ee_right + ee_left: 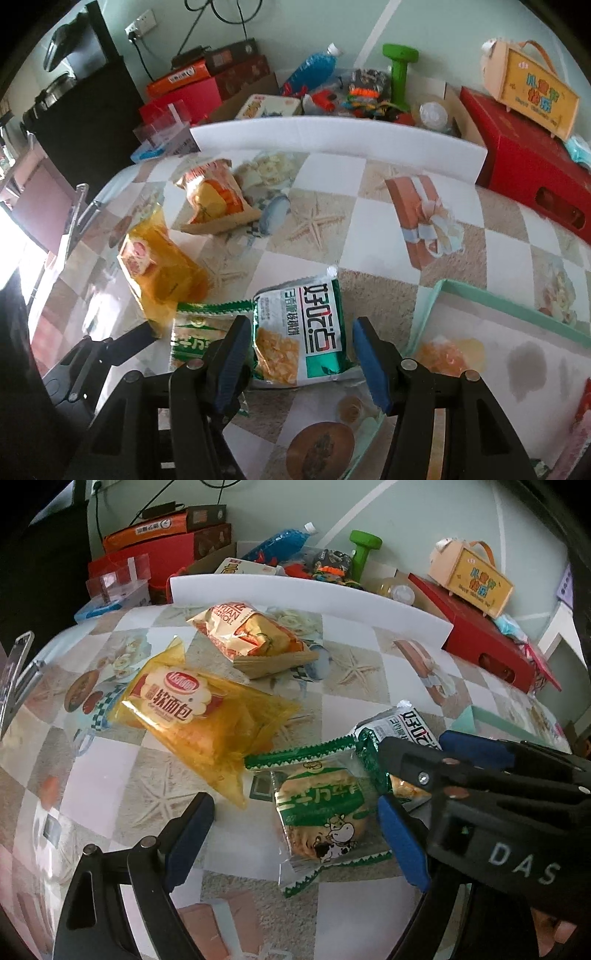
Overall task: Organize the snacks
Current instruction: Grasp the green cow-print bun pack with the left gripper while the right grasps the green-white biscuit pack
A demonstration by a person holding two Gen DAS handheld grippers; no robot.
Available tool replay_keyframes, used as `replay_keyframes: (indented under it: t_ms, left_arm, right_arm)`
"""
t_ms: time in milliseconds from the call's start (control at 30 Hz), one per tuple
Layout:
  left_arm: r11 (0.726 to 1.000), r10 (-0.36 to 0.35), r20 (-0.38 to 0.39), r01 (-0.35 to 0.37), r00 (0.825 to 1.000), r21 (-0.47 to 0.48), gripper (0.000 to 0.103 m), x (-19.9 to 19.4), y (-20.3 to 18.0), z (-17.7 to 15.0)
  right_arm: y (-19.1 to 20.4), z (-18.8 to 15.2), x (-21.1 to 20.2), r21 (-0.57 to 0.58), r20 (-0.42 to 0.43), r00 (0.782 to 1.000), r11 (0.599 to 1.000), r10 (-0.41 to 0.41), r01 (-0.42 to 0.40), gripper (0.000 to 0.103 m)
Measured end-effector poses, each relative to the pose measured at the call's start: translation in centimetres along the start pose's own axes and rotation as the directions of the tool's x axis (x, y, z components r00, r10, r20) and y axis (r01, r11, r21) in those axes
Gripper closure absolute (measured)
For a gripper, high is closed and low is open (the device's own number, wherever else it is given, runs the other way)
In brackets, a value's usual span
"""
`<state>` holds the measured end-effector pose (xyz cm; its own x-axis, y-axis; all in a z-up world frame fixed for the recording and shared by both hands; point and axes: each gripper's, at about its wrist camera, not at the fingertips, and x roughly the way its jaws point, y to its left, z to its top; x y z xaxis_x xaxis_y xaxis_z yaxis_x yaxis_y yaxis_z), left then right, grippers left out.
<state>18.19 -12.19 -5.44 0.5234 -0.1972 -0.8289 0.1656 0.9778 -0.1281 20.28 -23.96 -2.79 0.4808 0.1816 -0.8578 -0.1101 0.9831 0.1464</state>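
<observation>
Several snack packs lie on the patterned tablecloth. My left gripper point(295, 825) is open, its fingers either side of a green cracker pack with a cow point(320, 819). My right gripper point(300, 345) is open around a white-and-green snack pack point(306, 332) that rests on the table; its jaws are not closed on it. That pack also shows in the left wrist view point(402, 727), with the right gripper's fingers point(476, 747) over it. A yellow soft-bread bag point(199, 716) and an orange egg-roll pack point(251, 635) lie farther back. The cracker pack point(197, 334) sits left of my right gripper.
A mint-green tray point(491, 295) sits right of my right gripper. A white foam board point(306, 594) stands across the table's back. Behind it are red boxes point(491, 642), a blue bottle point(280, 542), a green dumbbell point(362, 550) and a yellow gift box point(476, 579).
</observation>
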Motion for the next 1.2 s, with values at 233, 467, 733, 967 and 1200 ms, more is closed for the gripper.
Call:
replay_keyframes:
  t_ms: [233,467,733,967,1200]
  left_arm:
    - [0.997,0.079,0.001,-0.079,0.997,-0.008,0.014,0.3,0.8,0.0]
    - [0.994,0.106,0.009,-0.106,0.994,-0.004,0.03,0.0,1.5,-0.1]
    - [0.998,0.056,0.012,-0.055,0.998,-0.02,0.048,-0.4,2.0,0.1]
    - [0.998,0.008,0.005,-0.008,1.0,-0.067,0.049,-0.8,2.8,0.2]
    - [0.996,-0.025,0.013,0.026,1.0,-0.083,0.049,-1.7,2.9,0.1]
  right_arm:
    - [0.4,-0.2,1.7,-0.006,-0.061,0.997,0.999,-0.036,0.036,0.042]
    - [0.5,-0.2,1.9,-0.013,-0.062,0.996,0.998,-0.059,0.059,0.046]
    - [0.4,-0.6,0.7,0.038,-0.028,0.999,0.998,-0.043,0.044,0.051]
    - [0.0,-1.6,-2.1,0.104,0.033,0.997,0.992,-0.07,0.067,0.051]
    - [-0.1,-2.8,-4.2,0.163,0.075,0.993,0.983,-0.093,0.08,0.051]
